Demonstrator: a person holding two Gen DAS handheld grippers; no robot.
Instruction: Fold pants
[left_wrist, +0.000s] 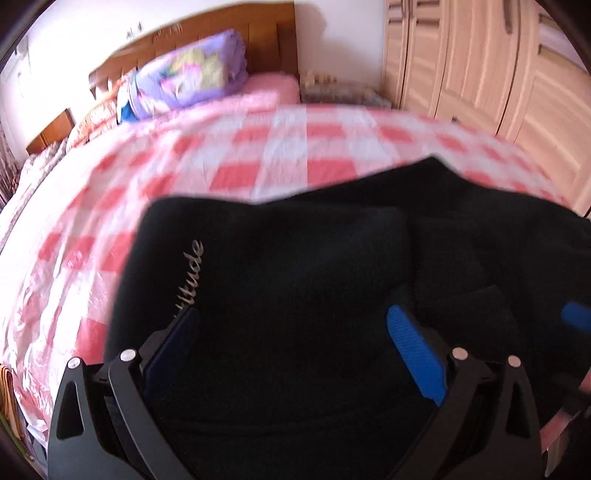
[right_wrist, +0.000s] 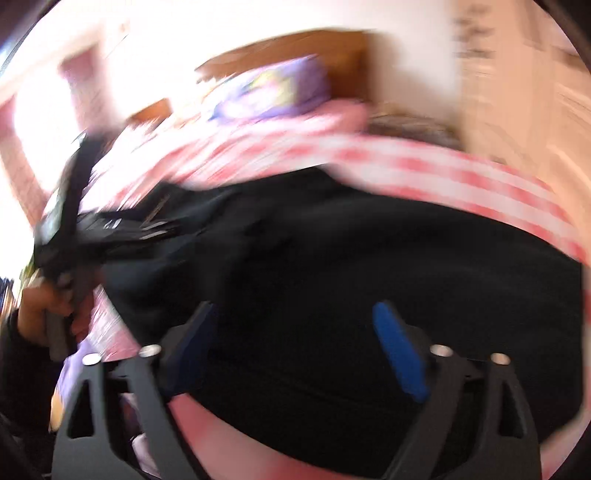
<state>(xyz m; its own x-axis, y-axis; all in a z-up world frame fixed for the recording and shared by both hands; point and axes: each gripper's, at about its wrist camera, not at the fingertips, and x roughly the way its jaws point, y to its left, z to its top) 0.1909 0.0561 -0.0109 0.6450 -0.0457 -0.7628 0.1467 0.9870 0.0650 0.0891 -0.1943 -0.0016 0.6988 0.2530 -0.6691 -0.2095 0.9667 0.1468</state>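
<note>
Both hand-held grippers, left (left_wrist: 291, 347) and right (right_wrist: 295, 343), stand apart, gripping nothing, over the pants (left_wrist: 314, 266) at 6 o'clock on the bed (left_wrist: 258, 147), likely between folds.

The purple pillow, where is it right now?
In the left wrist view the purple pillow sits upper left, at the head of the bed against the wooden headboard, beside a pink pillow on its right, beyond the black pants.

we see the black pants (left_wrist: 314, 266) folded into a thick bundle on the bed, filling the lower centre and right of the left wrist frame, silver script lettering running up their left side.
</note>
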